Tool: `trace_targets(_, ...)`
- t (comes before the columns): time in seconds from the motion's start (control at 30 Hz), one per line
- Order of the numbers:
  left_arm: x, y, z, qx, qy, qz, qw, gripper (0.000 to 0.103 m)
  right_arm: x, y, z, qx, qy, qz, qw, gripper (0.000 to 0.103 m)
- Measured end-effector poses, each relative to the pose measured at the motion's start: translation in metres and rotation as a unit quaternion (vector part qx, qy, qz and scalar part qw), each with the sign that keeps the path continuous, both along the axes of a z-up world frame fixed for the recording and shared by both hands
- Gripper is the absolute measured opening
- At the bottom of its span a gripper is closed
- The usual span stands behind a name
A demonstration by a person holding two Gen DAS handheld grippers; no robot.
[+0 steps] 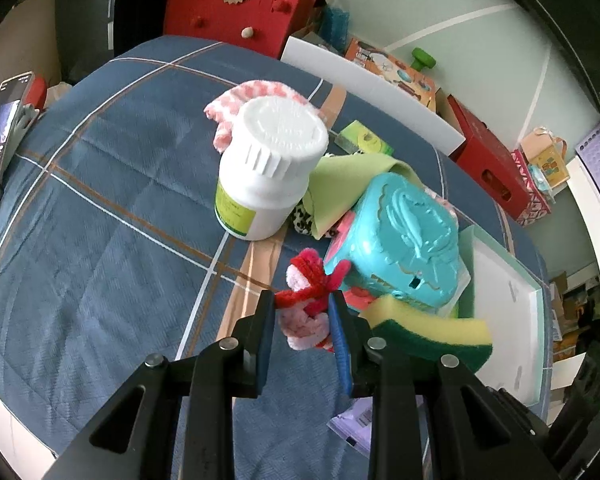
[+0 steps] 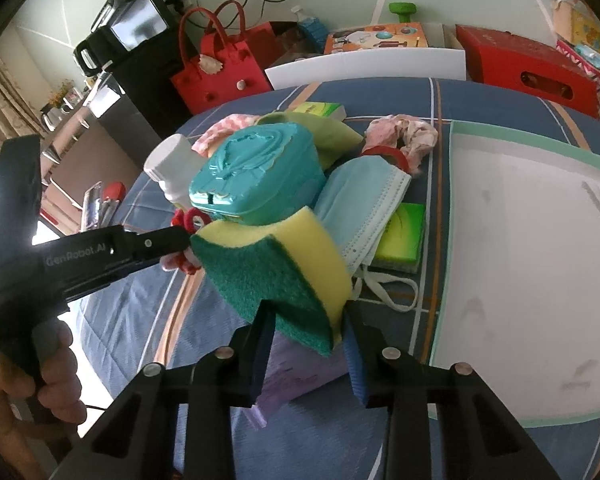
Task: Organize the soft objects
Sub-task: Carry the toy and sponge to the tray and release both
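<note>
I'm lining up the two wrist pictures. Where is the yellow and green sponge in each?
Left wrist: sponge at lower right, beside the left gripper.
Right wrist: sponge at centre, squeezed between the right gripper pads.
Shared landmark: teal box just behind it.

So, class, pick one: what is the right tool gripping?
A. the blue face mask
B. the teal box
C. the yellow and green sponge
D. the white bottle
C: the right tool has its two pads pressed on the sponge, while the mask lies untouched behind.
</note>
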State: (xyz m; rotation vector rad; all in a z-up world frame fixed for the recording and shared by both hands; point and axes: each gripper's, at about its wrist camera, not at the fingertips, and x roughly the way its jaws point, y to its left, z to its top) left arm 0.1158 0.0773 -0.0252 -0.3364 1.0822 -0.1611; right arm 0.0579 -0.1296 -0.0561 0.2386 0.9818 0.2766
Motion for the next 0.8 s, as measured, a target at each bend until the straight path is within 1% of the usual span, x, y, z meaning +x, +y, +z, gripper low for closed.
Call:
trace_targets(0.07,-0.001,0.001,0.001,-0.002,-0.003,0.000,1.0000,0.028,-0.001,0.000,0.002,0.006,-0.002,0.003,1.000,0.033)
trace_targets(0.1,0.000,0.001,0.001,-0.003,-0.004,0.001,1.0000,0.028,-0.002,0.001,0.004,0.009,-0.004,0.006,1.000,0.030)
trace_targets(0.2,-0.001,0.005,0.003,-0.002,-0.008,0.005,1.0000,0.028,-0.005,0.005,0.009,0.009,-0.011,0.015,1.000,0.028)
trace_targets(0.33,-0.002,0.008,0.004,-0.002,-0.011,0.007,0.9999,0.028,-0.007,0.008,0.012,0.022,-0.015,0.024,0.999,0.026)
trace_targets(0.47,-0.003,0.009,0.007,0.002,-0.017,0.013,0.9998,0.028,-0.012,0.006,0.023,0.033,-0.033,0.027,0.999,0.026)
trace_targets(0.6,-0.004,0.012,0.011,0.010,-0.025,0.021,0.9994,0.028,-0.017,-0.001,0.039,0.045,-0.058,0.019,0.997,0.026)
trace_targets(0.8,-0.004,0.012,0.014,0.027,-0.031,0.027,0.9988,0.028,-0.019,-0.017,0.057,0.060,-0.081,-0.008,0.995,0.026)
